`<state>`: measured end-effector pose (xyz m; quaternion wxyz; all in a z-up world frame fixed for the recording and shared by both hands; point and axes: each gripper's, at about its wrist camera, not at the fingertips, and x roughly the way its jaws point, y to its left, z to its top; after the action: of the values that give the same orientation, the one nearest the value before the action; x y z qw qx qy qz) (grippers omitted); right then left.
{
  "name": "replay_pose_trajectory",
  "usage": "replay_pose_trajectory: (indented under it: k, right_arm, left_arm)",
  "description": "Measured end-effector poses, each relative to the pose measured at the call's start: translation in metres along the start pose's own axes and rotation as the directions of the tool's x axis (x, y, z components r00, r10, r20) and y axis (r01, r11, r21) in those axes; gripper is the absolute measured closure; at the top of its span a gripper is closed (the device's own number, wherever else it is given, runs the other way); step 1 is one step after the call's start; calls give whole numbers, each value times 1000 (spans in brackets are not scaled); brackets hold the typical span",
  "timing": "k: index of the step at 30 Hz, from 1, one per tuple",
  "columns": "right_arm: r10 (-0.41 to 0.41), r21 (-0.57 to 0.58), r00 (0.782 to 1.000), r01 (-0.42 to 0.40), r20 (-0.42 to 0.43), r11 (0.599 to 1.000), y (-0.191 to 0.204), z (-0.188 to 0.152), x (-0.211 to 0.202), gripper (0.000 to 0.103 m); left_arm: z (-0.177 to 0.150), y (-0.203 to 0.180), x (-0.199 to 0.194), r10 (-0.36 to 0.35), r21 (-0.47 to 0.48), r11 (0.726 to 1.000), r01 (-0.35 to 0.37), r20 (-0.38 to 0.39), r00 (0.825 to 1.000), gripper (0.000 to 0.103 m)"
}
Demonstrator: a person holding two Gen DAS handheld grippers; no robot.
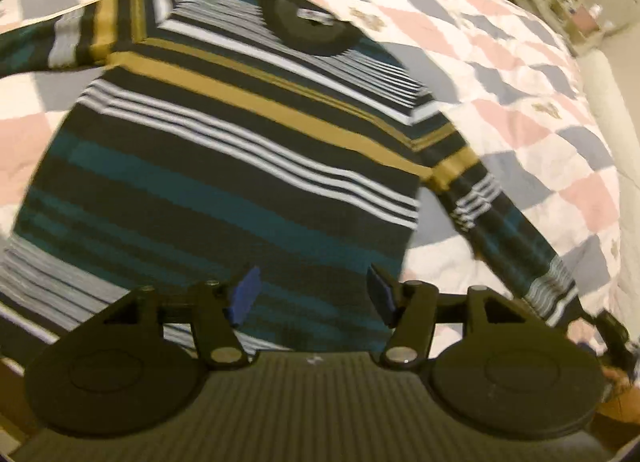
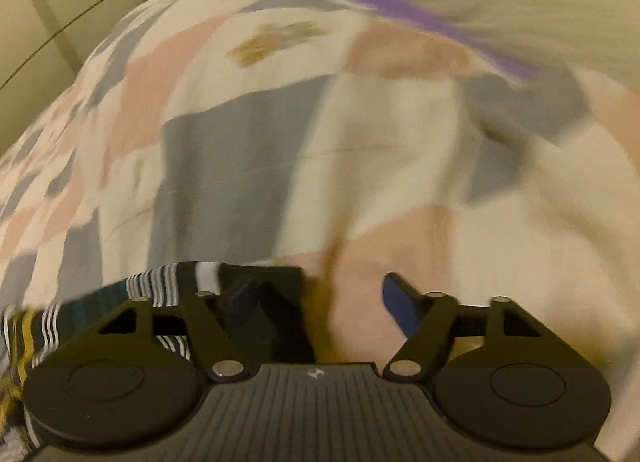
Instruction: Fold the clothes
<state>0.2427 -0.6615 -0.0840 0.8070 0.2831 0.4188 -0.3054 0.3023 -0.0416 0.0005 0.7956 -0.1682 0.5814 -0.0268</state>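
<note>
A striped sweater (image 1: 224, 165) in teal, black, white and mustard lies flat, front up, on a patchwork quilt (image 1: 520, 73), with its black collar (image 1: 312, 27) at the far end. Its sleeves spread out to both sides. My left gripper (image 1: 312, 294) hovers open over the lower body of the sweater, blue pads (image 1: 245, 294) apart with nothing pinched. In the blurred right wrist view, my right gripper (image 2: 320, 298) stands open over the quilt (image 2: 360, 149). The sleeve's dark cuff (image 2: 264, 282) lies at its left finger, and the striped sleeve (image 2: 160, 282) trails off to the left.
The quilt covers a bed in pink, grey and white squares. A purple strip (image 2: 420, 17) and a pale cover lie at the far edge in the right wrist view. Furniture and room clutter (image 1: 580, 17) stand beyond the bed's far right corner.
</note>
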Motion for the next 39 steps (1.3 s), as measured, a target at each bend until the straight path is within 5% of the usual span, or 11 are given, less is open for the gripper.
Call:
replay_pose_trajectory:
  k: [4,11,22,31,39]
  right_arm:
    - [106,120,991,-96,-78,988,-8,-28,-25,27]
    - [328,150,930,-305,-165,941,31,-94,-88,25]
    - [462,-8,863,-473,-203,881,143,-195,-204,21]
    - [440,-141,870,-476,-224,868,197,-299,-272,21]
    - [400,-185,896,-434,-193,882,201,-344,-314,20]
  left_arm:
    - [-5,12,-15,80,48,996,-81,28,996,48]
    - [-3,31,-63,48,114,992,-59,95,994,39]
    - [-18,111,-140,23,222,973,-60,162,987,29]
    - [-32,175,-164,24,270,961,-56,123,992,28]
    - [-45,184,-171,47,333,939,-84,116,992,28]
